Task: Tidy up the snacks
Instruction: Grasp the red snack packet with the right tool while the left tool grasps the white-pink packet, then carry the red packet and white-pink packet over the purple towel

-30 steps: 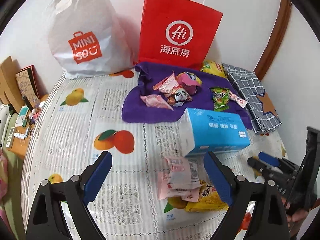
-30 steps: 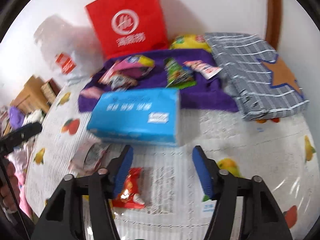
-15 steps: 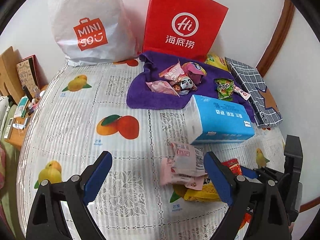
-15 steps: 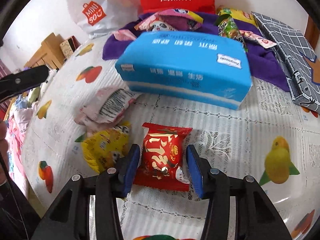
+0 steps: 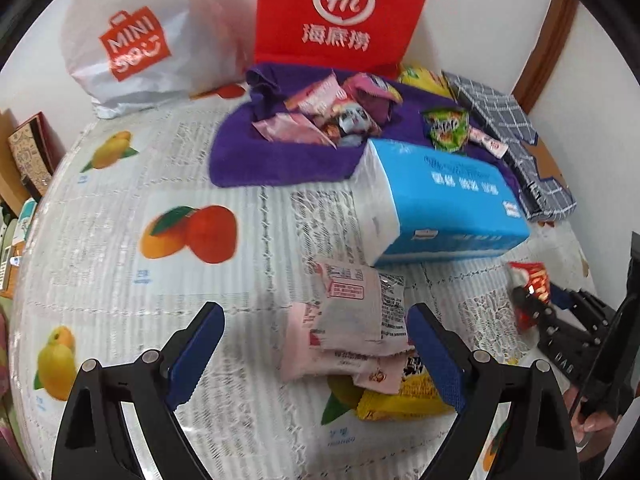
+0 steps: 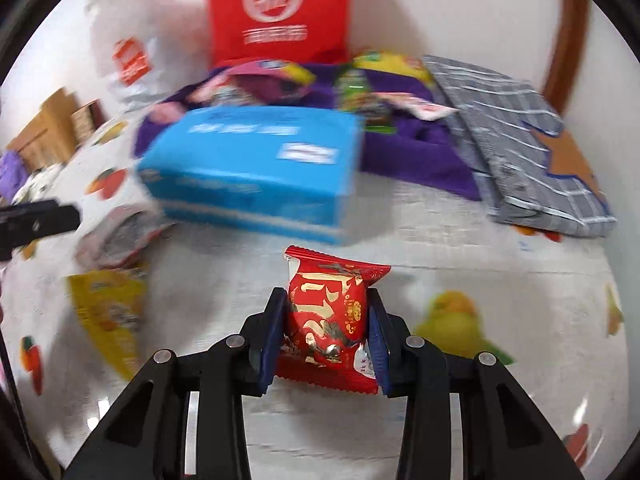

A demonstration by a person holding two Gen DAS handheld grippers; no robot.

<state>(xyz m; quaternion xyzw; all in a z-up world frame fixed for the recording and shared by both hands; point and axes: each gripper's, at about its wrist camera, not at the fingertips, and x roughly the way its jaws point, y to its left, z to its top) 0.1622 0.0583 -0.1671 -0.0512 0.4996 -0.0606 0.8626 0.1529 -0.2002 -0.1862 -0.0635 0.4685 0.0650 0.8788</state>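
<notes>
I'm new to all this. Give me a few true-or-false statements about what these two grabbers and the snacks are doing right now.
1. The right gripper squeezes a red snack packet. True; its jaws have just been closing on it.
2. The left gripper holds a pink packet. False: its jaws stand wide open, empty, above the pink and white packets.
3. The blue tissue pack sits inside the red paper bag. False: it lies on the tablecloth, in front of the bag.
4. Several snacks lie on the purple towel. True.
</notes>
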